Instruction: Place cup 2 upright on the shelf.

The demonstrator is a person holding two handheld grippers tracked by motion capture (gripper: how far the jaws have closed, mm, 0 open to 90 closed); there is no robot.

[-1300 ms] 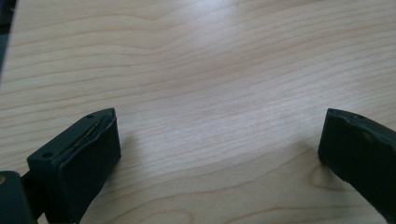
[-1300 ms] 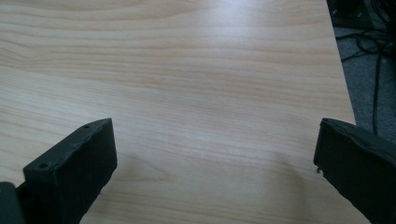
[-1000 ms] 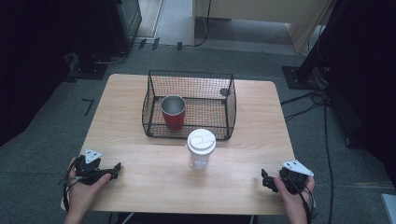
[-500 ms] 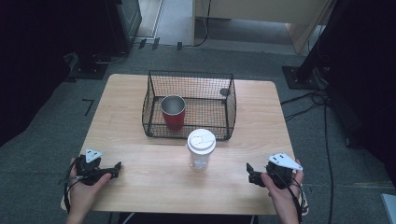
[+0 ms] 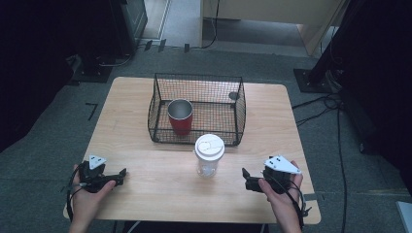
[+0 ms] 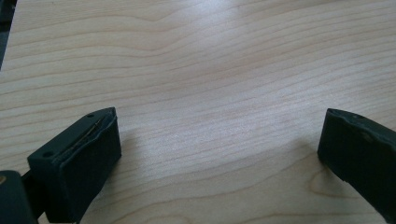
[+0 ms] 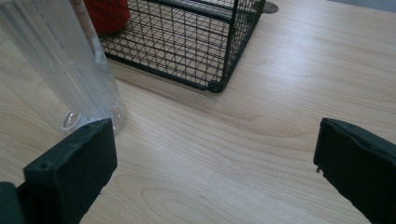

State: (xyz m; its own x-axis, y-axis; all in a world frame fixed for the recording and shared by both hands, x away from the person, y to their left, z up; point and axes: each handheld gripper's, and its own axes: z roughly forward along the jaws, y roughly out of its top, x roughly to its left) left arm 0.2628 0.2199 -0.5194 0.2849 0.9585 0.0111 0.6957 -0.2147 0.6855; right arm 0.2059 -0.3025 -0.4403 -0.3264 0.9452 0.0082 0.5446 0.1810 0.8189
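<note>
A clear plastic cup [image 5: 209,158] with a white lid stands upright on the wooden table [image 5: 160,194], just in front of a black wire basket [image 5: 197,138]. Inside the basket stands a red cup [image 5: 180,118] with a metal rim. My right gripper [image 5: 246,178] is low at the front right, open, its jaws pointing left at the clear cup, a short way off. In the right gripper view the clear cup [image 7: 60,60] rises just beyond the left jaw, untouched, with the basket [image 7: 187,42] behind it. My left gripper [image 5: 120,174] rests at the front left, open over bare wood [image 6: 219,93].
The basket has an open top and sits mid-table. A small dark round hole [image 5: 233,95] marks the tabletop behind it. Grey floor with cables surrounds the table, and dark equipment stands at the back left and right.
My right gripper has moved left along the table's front toward the clear cup. The left gripper and the cups have stayed put.
</note>
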